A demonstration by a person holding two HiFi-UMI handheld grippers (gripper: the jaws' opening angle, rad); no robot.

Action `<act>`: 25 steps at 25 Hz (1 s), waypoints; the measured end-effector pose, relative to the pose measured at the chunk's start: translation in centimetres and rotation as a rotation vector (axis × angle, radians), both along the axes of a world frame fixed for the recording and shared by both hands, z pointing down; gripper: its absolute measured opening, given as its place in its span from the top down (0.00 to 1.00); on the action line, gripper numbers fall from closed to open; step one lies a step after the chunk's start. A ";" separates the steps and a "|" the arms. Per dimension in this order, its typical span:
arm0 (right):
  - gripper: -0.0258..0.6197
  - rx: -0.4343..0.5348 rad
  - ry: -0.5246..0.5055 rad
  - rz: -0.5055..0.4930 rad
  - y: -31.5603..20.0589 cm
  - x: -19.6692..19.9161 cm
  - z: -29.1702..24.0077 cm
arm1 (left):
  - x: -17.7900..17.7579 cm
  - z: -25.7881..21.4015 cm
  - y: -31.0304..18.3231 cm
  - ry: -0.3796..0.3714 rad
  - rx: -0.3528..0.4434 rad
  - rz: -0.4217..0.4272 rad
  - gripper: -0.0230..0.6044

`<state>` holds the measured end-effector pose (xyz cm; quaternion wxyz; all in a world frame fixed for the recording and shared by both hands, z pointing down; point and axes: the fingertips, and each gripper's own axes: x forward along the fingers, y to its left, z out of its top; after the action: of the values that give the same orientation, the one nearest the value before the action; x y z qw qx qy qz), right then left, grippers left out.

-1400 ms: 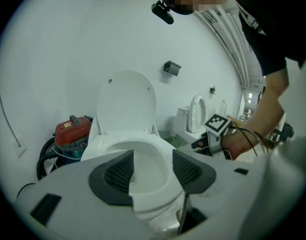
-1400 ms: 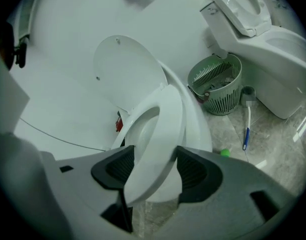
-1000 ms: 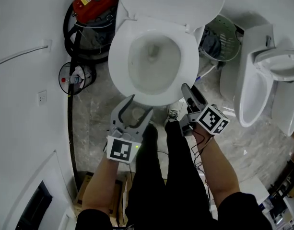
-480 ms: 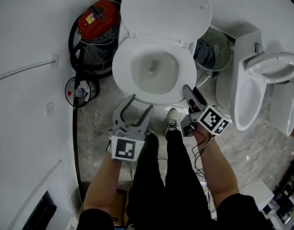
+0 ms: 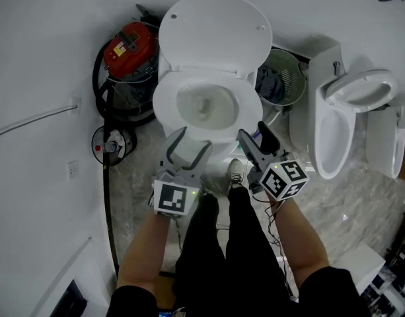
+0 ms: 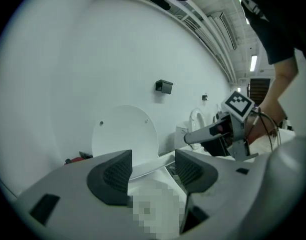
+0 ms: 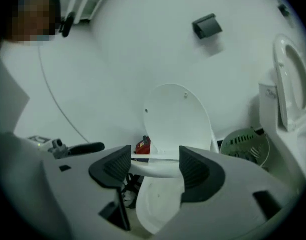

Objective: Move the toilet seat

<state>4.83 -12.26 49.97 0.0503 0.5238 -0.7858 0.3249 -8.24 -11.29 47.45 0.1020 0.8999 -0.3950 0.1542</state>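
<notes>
The white toilet's seat (image 5: 164,105) lies down on the bowl, and the lid (image 5: 214,35) stands up against the wall. My left gripper (image 5: 195,139) hangs open just over the seat's front rim with nothing between its pads. My right gripper (image 5: 252,131) is open beside the front right of the bowl, and it holds nothing; its jaws have just been opening. In the left gripper view the lid (image 6: 124,134) and the right gripper (image 6: 212,131) show beyond the open left gripper (image 6: 153,159). The right gripper view has the seat (image 7: 157,170) ahead of the open right gripper (image 7: 155,160).
A red vacuum (image 5: 128,45) with a black hose stands left of the toilet. A green basket (image 5: 281,78) sits to its right, then a second toilet (image 5: 334,121) with its seat up. The person's legs and a shoe (image 5: 236,172) are right below the grippers.
Both grippers have risen, so the toilet looks smaller and its whole lid is in view. The right gripper has rolled, and both its fingers show. The seat has not moved.
</notes>
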 end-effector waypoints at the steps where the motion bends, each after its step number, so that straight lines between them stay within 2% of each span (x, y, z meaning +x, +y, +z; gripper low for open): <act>1: 0.49 0.027 0.047 -0.031 0.1 -0.5 -0.7 | 0.1 -0.2 -0.3 -0.002 -0.004 0.007 0.56; 5: 0.49 0.096 0.170 -0.120 0.5 -2.5 -2.8 | 0.2 -0.3 -1.4 0.000 -0.007 0.037 0.56; 11: 0.49 0.142 0.320 -0.222 -1.2 -4.3 -3.8 | 0.7 -2.0 -3.9 0.026 -0.001 0.050 0.56; 18: 0.53 0.229 0.370 -0.258 -5.6 -4.3 -6.8 | 1.6 -4.6 -7.9 0.058 0.006 0.027 0.56; 25: 0.52 0.269 0.330 -0.233 -11.5 -3.0 -8.9 | 2.5 -7.0 -13.7 0.093 0.036 -0.044 0.56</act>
<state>1.86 -23.77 41.08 0.1450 0.4777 -0.8582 0.1196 -5.75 -25.04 40.46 0.1074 0.8989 -0.4121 0.1030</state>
